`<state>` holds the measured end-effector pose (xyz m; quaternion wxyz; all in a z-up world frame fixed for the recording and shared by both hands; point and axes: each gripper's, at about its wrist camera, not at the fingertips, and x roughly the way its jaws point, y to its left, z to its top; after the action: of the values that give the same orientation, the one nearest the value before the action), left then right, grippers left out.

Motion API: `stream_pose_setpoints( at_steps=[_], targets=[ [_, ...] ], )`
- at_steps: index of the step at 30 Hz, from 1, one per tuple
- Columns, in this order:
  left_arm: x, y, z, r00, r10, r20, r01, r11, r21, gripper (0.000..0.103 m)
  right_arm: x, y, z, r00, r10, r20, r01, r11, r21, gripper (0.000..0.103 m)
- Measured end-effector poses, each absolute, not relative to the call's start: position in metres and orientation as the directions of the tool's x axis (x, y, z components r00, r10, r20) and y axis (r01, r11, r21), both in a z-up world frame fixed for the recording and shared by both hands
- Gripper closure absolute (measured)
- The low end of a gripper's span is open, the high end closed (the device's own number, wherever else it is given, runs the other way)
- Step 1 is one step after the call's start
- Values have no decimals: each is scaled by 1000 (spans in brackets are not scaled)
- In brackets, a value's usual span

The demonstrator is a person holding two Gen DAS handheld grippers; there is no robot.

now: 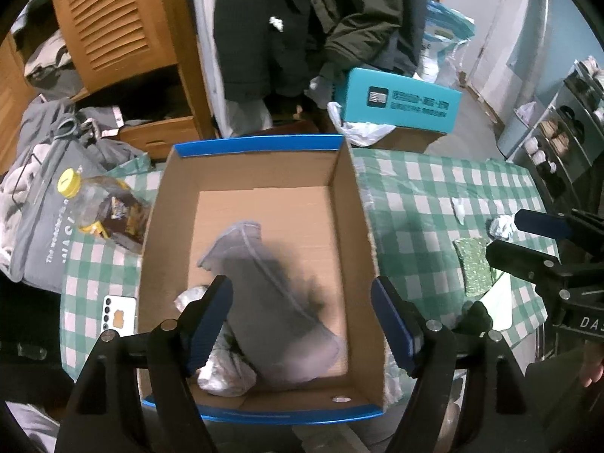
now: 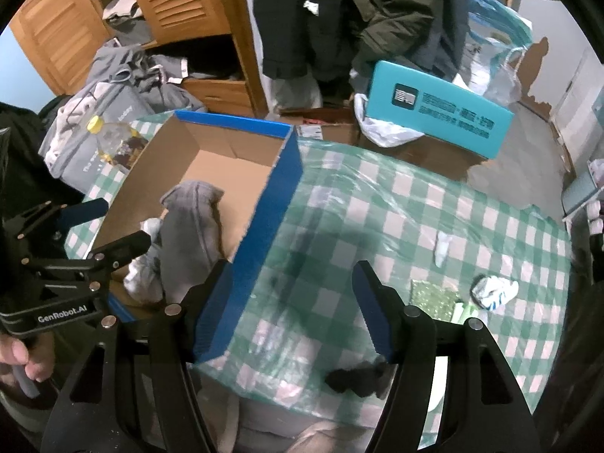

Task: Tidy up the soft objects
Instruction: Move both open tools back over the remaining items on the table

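Observation:
An open cardboard box (image 1: pixel 351 204) with a blue rim stands on the checked table. A grey cloth (image 1: pixel 271 302) lies inside it over a white crumpled piece (image 1: pixel 226 373). My left gripper (image 1: pixel 302 321) hangs open above the box, nothing between its pads. In the right wrist view the same box (image 2: pixel 271 204) and grey cloth (image 2: pixel 192 234) sit at left. My right gripper (image 2: pixel 290 309) is open over the table beside the box's blue wall. A dark cloth (image 2: pixel 355 377) lies near the right finger. A white-and-blue sock (image 2: pixel 494 290), a white scrap (image 2: pixel 441 249) and a green glittery pad (image 2: pixel 434 298) lie at right.
A bottle (image 1: pixel 98 207) with a yellow cap and a white phone (image 1: pixel 119 317) lie left of the box. A teal box (image 1: pixel 400 102) stands behind the table. Grey clothes (image 1: pixel 45 204) are piled at left, near a wooden cabinet (image 1: pixel 113 22). Dark coats (image 2: pixel 351 15) hang behind.

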<state>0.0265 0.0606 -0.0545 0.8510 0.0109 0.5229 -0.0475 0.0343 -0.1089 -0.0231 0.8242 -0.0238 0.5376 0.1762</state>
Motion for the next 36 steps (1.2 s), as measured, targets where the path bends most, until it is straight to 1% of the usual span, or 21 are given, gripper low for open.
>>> stream_pose_setpoints(
  at_steps=[4, 18, 22, 31, 36],
  targets=[
    [26, 45, -55, 442, -80, -893, 122, 992, -28, 26, 29, -127, -25, 366, 253, -896, -297, 944, 145, 33],
    [23, -17, -61, 416, -103, -903, 230, 973, -5, 26, 11, -184, -40, 362, 218, -906, -233, 963, 139, 33],
    [23, -35, -65, 395, -125, -910, 264, 964, -18, 25, 7, -202, -45, 360, 209, -909, -207, 968, 140, 33],
    [23, -73, -80, 361, -133, -923, 321, 947, -11, 25, 0, -258, -72, 334, 166, -928, -95, 985, 142, 32],
    [29, -86, -92, 325, -154, -933, 325, 945, -43, 25, -5, -277, -89, 307, 144, -941, -52, 990, 135, 32]
  ],
)
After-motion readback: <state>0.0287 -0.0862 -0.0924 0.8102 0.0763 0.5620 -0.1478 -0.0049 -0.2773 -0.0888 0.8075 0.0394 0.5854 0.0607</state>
